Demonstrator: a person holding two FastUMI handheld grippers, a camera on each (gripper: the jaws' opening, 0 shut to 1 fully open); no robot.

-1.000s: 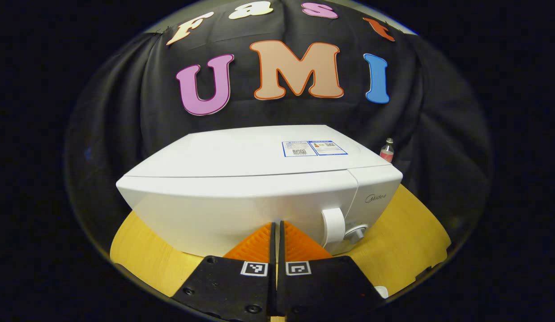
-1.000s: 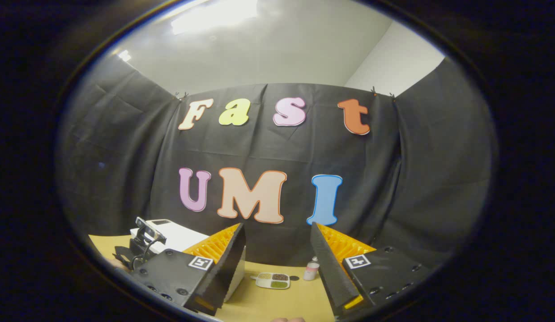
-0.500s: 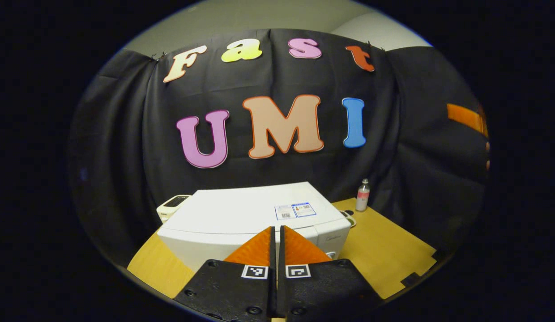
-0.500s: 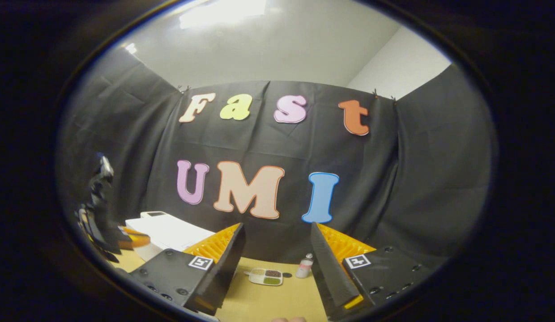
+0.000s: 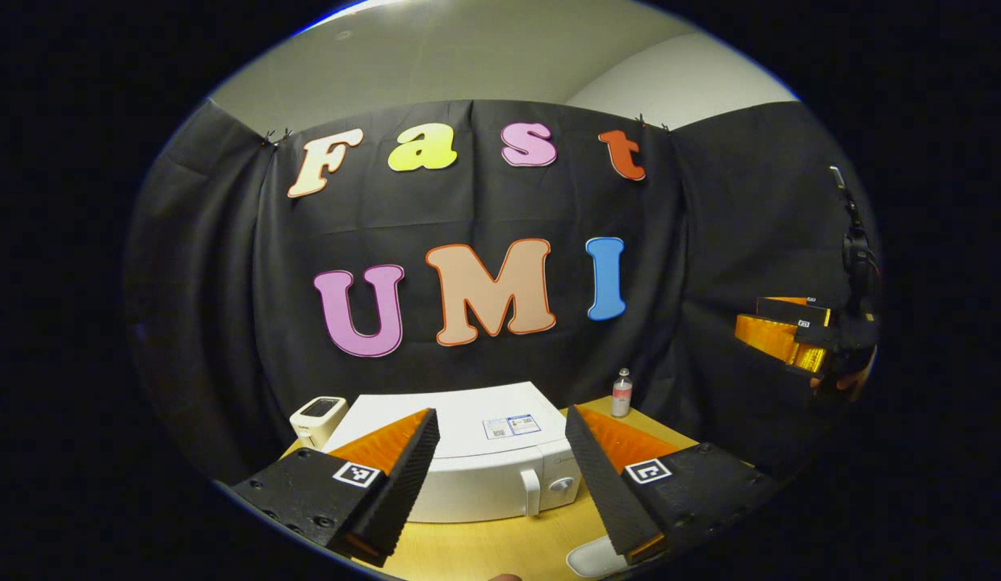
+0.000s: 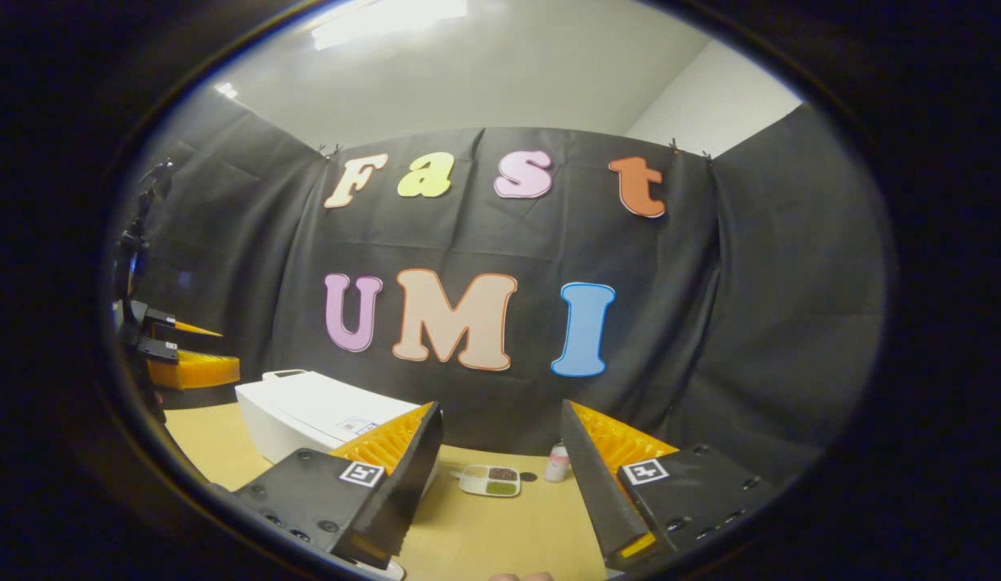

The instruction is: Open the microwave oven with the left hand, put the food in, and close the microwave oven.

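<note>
Both pairs of fingers are spread with nothing between them: my left gripper (image 5: 500,476) hangs above the table (image 5: 484,549), facing the closed white microwave (image 5: 468,452). Past my right gripper (image 6: 500,476) I see the food tray (image 6: 490,481) on the wood, beside a small bottle (image 6: 558,464).

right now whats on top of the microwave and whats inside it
On top of the microwave only a flat label sticker shows. Its door is shut, so whatever is inside is hidden.
</note>
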